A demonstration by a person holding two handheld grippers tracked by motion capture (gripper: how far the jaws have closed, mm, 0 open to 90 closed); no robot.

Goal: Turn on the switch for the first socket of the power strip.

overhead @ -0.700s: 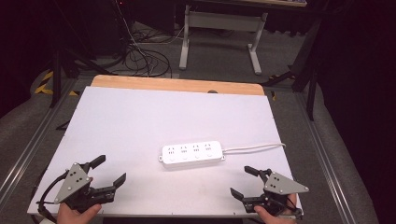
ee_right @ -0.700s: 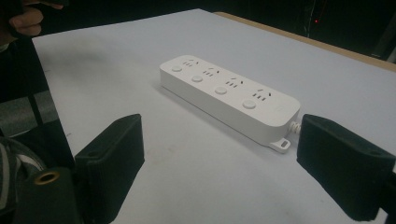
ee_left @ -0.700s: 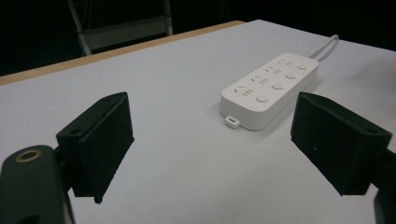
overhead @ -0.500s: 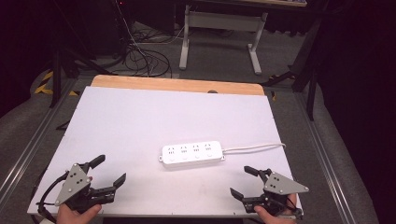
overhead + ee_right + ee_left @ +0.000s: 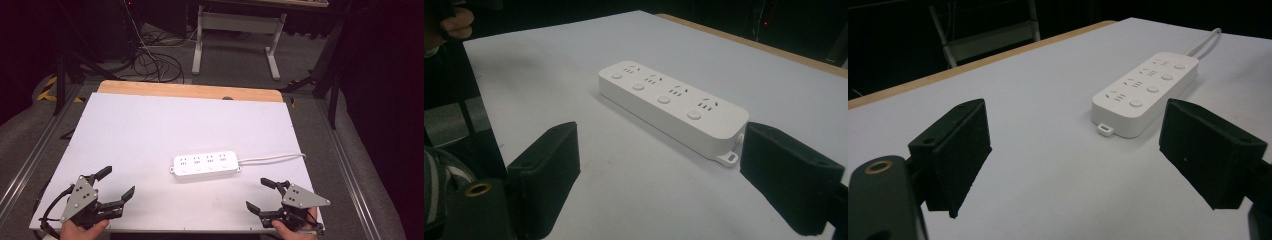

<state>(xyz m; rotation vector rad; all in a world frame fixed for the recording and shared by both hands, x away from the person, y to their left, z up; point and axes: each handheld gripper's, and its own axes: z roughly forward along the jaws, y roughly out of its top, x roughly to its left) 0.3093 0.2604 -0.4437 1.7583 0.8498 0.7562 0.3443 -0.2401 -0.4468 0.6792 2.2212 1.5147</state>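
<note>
Resting low near the front edge of the table (image 5: 150, 115), both tools have barely moved over the last moment: compared with the earlier high views, their places and the gap between their jaws look the same, so no reach has begun. The left tool (image 5: 116, 183) sits at the near left corner with its jaws spread wide and nothing between them; in the left gripper view (image 5: 1075, 155) bare table shows in the gap. The right tool (image 5: 263, 194) sits at the near right corner, likewise spread and empty, and its own view (image 5: 659, 170) looks across the gap onto the strip's nearer end.

Farther out, the white power strip (image 5: 205, 164) lies flat in the middle of the table, well apart from the left tool and near the right one, four sockets and four round buttons facing up. Its white cord (image 5: 272, 158) runs off toward the table's right edge. The strip has not shifted either.

Judging from this, the work is at its very start: both tools are poised and aimed at the strip, with nothing yet touched.
</note>
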